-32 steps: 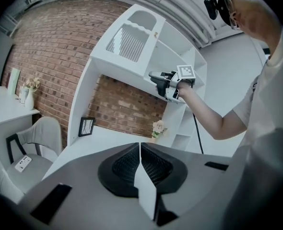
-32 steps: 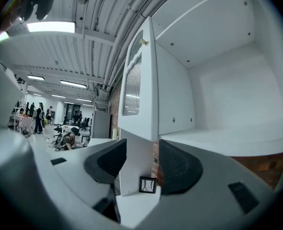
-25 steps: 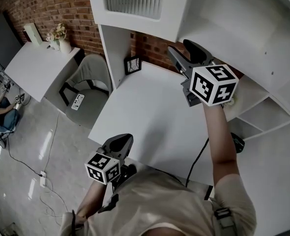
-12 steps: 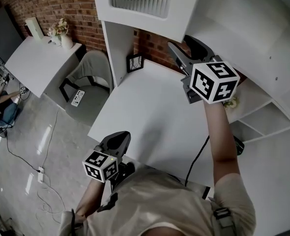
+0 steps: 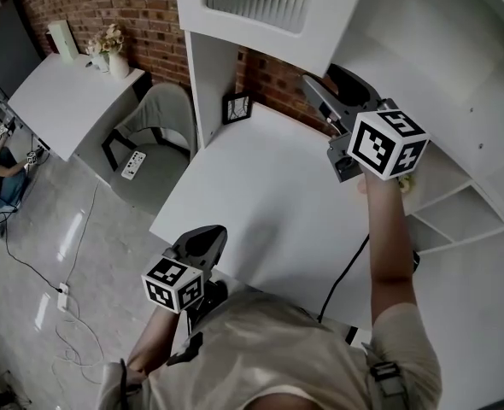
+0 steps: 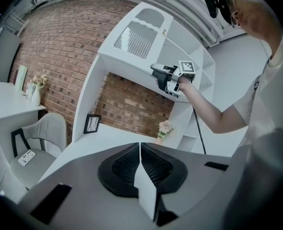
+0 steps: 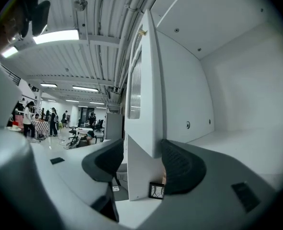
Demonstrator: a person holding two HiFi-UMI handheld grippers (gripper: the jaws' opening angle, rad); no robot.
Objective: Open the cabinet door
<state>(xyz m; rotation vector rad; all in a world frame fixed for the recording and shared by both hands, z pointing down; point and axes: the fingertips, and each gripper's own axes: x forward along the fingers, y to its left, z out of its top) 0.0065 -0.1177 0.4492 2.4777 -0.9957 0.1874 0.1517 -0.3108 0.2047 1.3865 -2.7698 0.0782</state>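
Observation:
The white cabinet door [image 5: 260, 15] with a slatted panel stands swung out from the upper cabinet, whose bare white inside [image 5: 423, 49] shows to its right. My right gripper [image 5: 318, 90] is raised to the door's lower edge. In the right gripper view the door [image 7: 148, 104] runs edge-on between the jaws of that gripper [image 7: 144, 163], and both pads lie against its faces. My left gripper [image 5: 208, 239] hangs low in front of the desk edge, away from the cabinet. In the left gripper view its pads [image 6: 127, 163] meet with nothing between them, and the door [image 6: 136, 44] shows high up.
A white desk [image 5: 252, 195] lies below the cabinet, with a small picture frame [image 5: 236, 108] at its back. Open shelves [image 5: 457, 212] stand at the right with a small flower bunch [image 5: 403, 180]. A grey chair [image 5: 154, 135] and a side table [image 5: 55, 92] stand left. A black cable [image 5: 342, 280] hangs off the desk.
In the head view the right gripper and the door's lower edge sit slightly further right, while the whole view has shifted. The left gripper has stayed where it was.

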